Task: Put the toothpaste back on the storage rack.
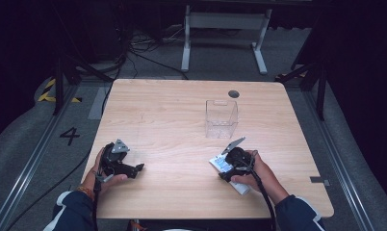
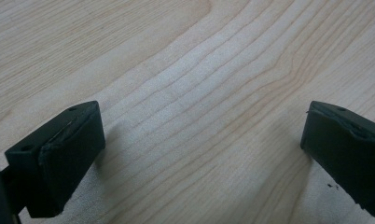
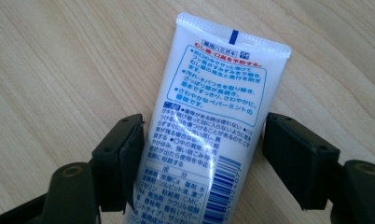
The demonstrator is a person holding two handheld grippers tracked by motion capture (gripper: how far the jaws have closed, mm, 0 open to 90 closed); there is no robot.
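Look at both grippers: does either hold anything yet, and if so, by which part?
Nothing is held. The right gripper straddles the white tube mid-body, jaws open at its sides. The left gripper is open over the bare table.

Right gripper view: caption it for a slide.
Right gripper with open jaws straddling a white tube of blue print lying flat on the wooden table.
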